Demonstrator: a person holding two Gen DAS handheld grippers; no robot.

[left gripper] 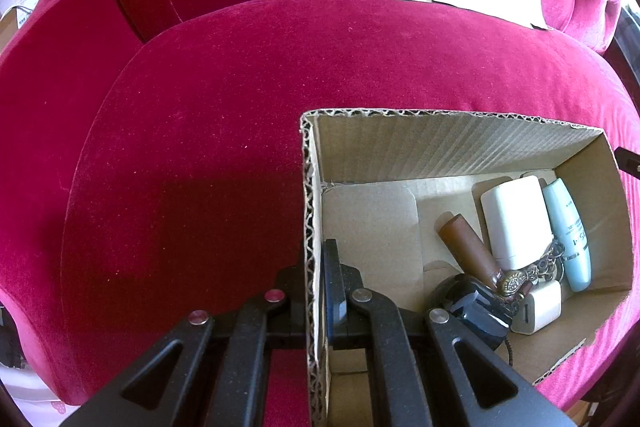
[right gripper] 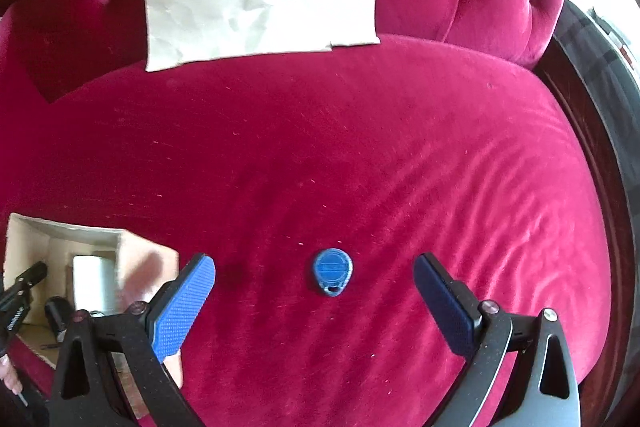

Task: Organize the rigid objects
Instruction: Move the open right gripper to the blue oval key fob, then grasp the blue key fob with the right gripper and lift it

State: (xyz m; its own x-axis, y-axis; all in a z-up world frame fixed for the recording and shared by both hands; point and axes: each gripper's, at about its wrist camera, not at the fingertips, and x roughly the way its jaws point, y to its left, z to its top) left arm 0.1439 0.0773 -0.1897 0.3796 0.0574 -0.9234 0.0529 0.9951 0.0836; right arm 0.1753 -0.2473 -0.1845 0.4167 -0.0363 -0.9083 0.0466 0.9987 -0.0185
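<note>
while the right gripper [right gripper: 314, 281] gapes, the key fob [right gripper: 331, 271] lies seemingly between its fingers.

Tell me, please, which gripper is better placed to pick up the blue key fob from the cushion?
The right gripper: its jaws stand open on either side of the blue key fob. The left gripper is shut on the cardboard box wall, steadying it.

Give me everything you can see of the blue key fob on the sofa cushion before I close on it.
The blue key fob is a small teardrop-shaped tag, plastic by its look, with a round face bearing a raised band and a narrow end with a loop hole pointing toward the camera. It lies flat and alone on the red velvet seat cushion, nothing on its ring. It sits between the spread fingers of the right gripper, which do not touch it. The cardboard box is off to its left.
</note>
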